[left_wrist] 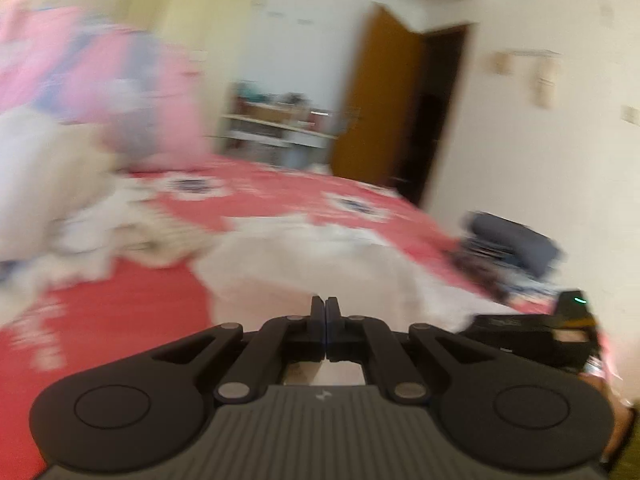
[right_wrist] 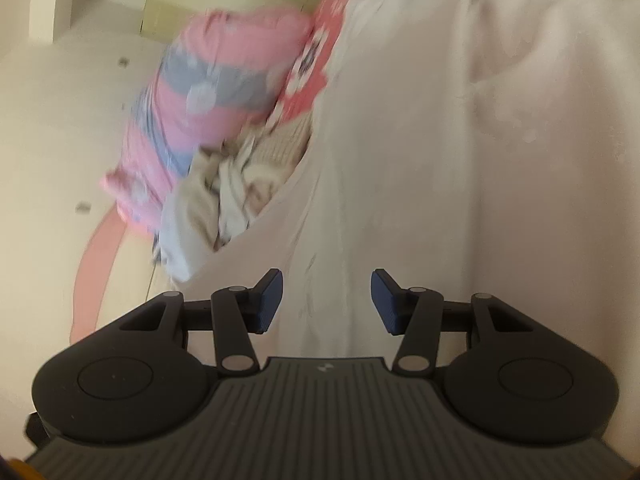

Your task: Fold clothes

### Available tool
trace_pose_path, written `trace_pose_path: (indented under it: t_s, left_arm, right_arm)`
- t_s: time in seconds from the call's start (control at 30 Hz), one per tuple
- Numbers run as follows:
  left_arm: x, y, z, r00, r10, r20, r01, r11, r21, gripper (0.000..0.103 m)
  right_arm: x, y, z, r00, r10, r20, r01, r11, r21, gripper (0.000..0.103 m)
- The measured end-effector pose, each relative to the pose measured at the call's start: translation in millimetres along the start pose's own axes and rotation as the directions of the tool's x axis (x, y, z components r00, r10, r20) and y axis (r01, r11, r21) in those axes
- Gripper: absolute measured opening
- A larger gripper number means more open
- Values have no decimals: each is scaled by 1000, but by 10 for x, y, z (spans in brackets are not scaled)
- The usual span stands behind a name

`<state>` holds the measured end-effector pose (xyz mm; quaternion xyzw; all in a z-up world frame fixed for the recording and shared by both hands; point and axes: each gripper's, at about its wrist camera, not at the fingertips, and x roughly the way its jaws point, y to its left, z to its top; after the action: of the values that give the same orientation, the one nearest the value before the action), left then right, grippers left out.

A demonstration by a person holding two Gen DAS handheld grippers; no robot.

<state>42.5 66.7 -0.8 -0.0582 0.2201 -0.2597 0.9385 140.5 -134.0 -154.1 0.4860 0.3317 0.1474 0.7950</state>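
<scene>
Left claw point(left_wrist: 325, 308) right up close, fingers pressed together over the white garment point(left_wrist: 320, 264); whether a fold of cloth is pinched between them, I cannot tell. Right claw point(right_wrist: 327, 300) stands wide, nothing in it, white cloth spread just beyond. Out past that, the red bedspread point(left_wrist: 120, 312), a crumpled heap of clothes point(right_wrist: 236, 184), a pink quilt point(left_wrist: 120, 76). Everything's blurred, so the risk I see: fast motion dragging the garment crooked or bunching it into the heap.

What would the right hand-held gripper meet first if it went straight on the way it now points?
Probably the white garment: it fills the view directly ahead of the open right hand-held gripper. Blur leaves the depth unclear.
</scene>
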Motion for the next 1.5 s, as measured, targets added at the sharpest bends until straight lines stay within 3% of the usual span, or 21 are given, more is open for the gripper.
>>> trace_pose_path:
  t_s: [0.1,0.2,0.37,0.43,0.5,0.63,0.73,0.8,0.9,0.97,1.03,1.17,1.3,1.4,1.43,1.47,1.5]
  left_arm:
    - [280,-430,-101,993,-108,-54,110,993,51,1]
    - [594,-768,-339,973,-176,-147,189,979,75,1]
    - [1027,-1006,-804,941,-185,-285,223,969,106,3]
    - [1085,-1036,-937,921,-196,-337,245,964,106,8]
    - [1006,-1019,-974,913,-210,-349,261,959,106,26]
    - [690,-855,-1007,913,-237,-331,285,953,103,41]
    - [402,-601,-1012,918,-219,-331,248,968,47,42]
    - [207,-371,-1019,930,-174,-323,182,983,-5,43]
    - [-67,-15,-1001,948,-55,-314,36,997,-65,43]
    - [-219,244,-1037,946,33,-322,-70,992,-102,44]
    - [-370,504,-1072,935,120,-334,-175,975,-139,47]
    - [-343,699,-1268,909,125,-397,-207,964,-170,55]
    - [-313,891,-1465,879,125,-460,-239,951,-198,58]
    - [-181,821,-1620,867,85,-491,-203,960,-193,57]
    - [-167,801,-1655,863,75,-499,-200,959,-201,52]
    - [-153,781,-1689,860,66,-506,-197,958,-210,40]
    - [-140,761,-1723,856,57,-514,-194,956,-218,17]
  right_arm:
    - [-293,-152,103,997,-5,76,3,1000,17,48]
    - [-548,-331,167,991,-23,134,19,999,33,48]
    - [-748,-646,196,985,-43,167,30,997,78,48]
    - [-779,-725,194,986,-35,165,21,996,83,48]
    - [-774,-697,196,987,-32,158,26,999,41,50]
    - [-665,-351,175,989,-96,116,117,975,-191,50]
    - [-524,-14,70,990,-130,62,144,910,-390,50]
    - [-397,202,-29,984,-172,35,166,842,-514,51]
    - [-222,347,-182,955,-289,68,264,719,-644,50]
    - [-180,322,-222,934,-344,97,317,672,-670,50]
    - [-170,212,-214,926,-369,83,331,685,-649,48]
    - [-200,67,-188,916,-390,90,358,696,-622,27]
    - [-203,36,-128,917,-390,81,360,723,-589,24]
    - [-207,38,-147,917,-391,82,362,726,-584,24]
    - [-200,44,-152,916,-392,83,363,726,-584,24]
    - [-192,49,-158,916,-393,84,365,725,-584,24]
    - [-193,49,-162,915,-394,85,366,725,-583,24]
